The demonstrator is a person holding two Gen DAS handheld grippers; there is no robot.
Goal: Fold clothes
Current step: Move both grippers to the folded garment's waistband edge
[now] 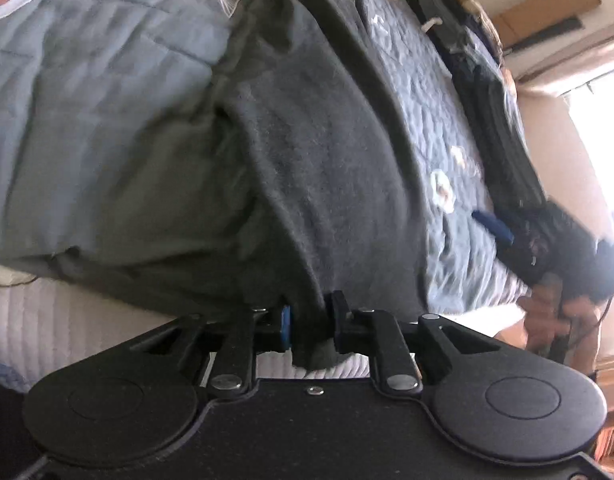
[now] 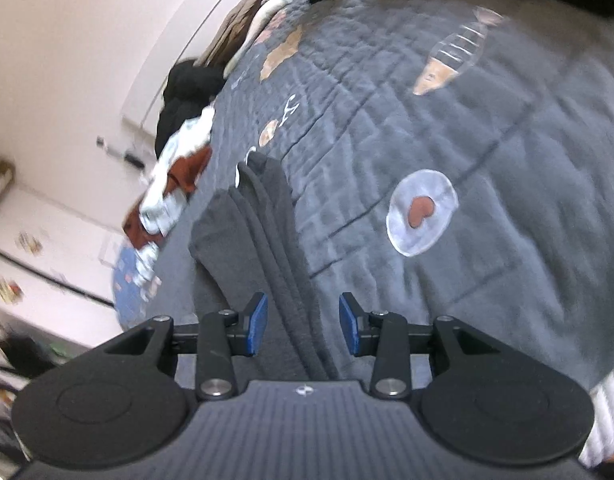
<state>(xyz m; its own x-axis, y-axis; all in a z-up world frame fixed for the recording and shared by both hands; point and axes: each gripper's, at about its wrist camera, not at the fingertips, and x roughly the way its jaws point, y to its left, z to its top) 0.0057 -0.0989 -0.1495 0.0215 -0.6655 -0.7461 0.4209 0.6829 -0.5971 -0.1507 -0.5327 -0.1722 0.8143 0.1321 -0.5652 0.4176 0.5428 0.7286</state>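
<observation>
A dark grey fleece garment (image 1: 307, 152) lies stretched across the blue-grey quilt (image 1: 107, 80). My left gripper (image 1: 309, 320) is shut on its near edge, with cloth bunched between the blue-padded fingers. In the right wrist view the same garment (image 2: 263, 232) runs as a long folded strip away from me. My right gripper (image 2: 303, 324) is open, its pads on either side of the strip's near end, not pinching it. The right gripper and the hand holding it show in the left wrist view (image 1: 547, 248) at the quilt's right edge.
The quilt (image 2: 447, 140) has fish and egg prints. A pile of white, rust and black clothes (image 2: 175, 168) lies at the bed's far left edge. Dark clothes (image 1: 479, 92) lie along the far side. A white ribbed mattress edge (image 1: 67, 320) is below the quilt.
</observation>
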